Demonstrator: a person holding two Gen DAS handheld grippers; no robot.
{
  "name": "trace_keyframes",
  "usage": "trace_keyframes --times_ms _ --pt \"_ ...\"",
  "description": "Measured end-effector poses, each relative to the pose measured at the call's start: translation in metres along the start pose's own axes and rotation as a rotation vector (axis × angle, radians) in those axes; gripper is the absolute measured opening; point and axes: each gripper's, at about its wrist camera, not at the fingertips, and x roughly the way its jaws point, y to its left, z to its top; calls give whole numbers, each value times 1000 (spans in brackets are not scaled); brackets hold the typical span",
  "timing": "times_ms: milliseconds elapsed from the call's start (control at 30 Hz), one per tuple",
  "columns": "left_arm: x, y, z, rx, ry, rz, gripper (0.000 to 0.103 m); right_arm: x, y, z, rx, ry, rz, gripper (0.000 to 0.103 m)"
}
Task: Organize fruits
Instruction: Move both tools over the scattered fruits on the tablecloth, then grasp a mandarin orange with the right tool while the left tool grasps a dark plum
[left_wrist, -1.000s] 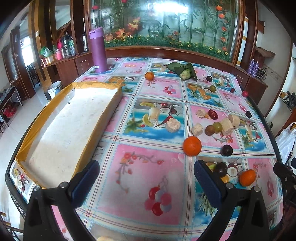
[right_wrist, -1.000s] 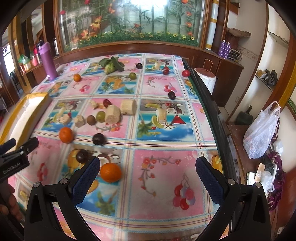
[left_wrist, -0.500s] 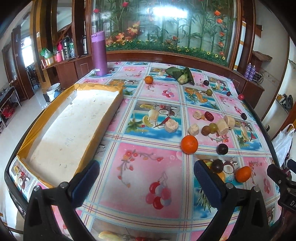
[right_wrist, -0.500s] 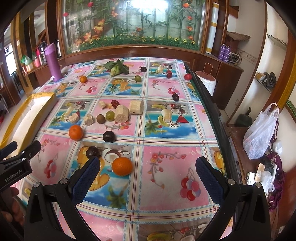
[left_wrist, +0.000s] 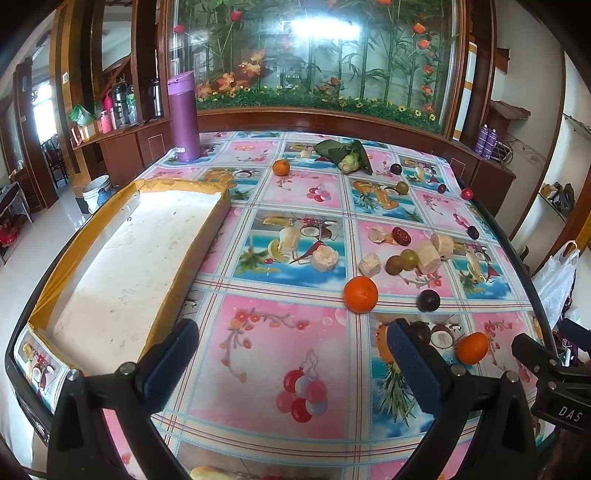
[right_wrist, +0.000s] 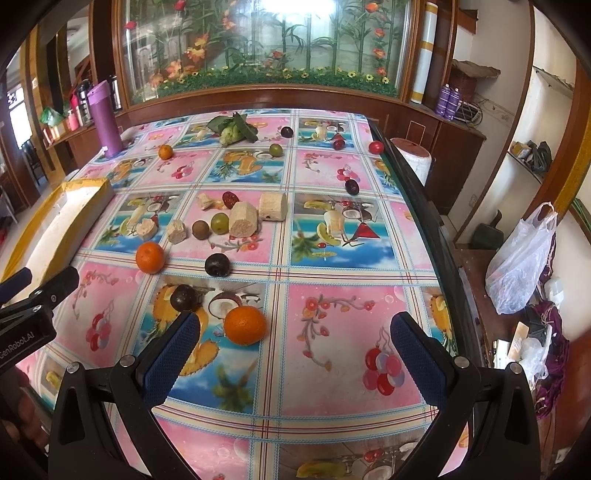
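Fruits lie scattered on a fruit-print tablecloth. In the left wrist view an orange (left_wrist: 360, 294) sits mid-table, a dark plum (left_wrist: 428, 300) to its right, and a second orange (left_wrist: 472, 348) near the right edge. An empty white tray with yellow rim (left_wrist: 122, 254) lies at the left. My left gripper (left_wrist: 291, 354) is open and empty above the cloth. In the right wrist view my right gripper (right_wrist: 295, 345) is open and empty, with an orange (right_wrist: 245, 325) just beyond its left finger and a dark plum (right_wrist: 184, 297) beside it. Another orange (right_wrist: 150, 257) and plum (right_wrist: 217, 264) lie farther back.
Beige cut chunks (right_wrist: 243, 219), a green fruit (right_wrist: 220, 223) and a brown one (right_wrist: 200, 229) cluster mid-table. A leafy vegetable (right_wrist: 232, 129) and purple flask (right_wrist: 104, 119) stand at the back. The table's right edge (right_wrist: 428, 221) drops off beside a plastic bag (right_wrist: 521, 266).
Both grippers have drawn back and risen a little, so the table and fruits sit farther away. Both stay open and empty.
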Motion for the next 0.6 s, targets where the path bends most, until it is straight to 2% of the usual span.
trace_keyframes --times_ms 600 --pt "14 11 0 -32 37 -4 103 17 3 0 -19 42 33 103"
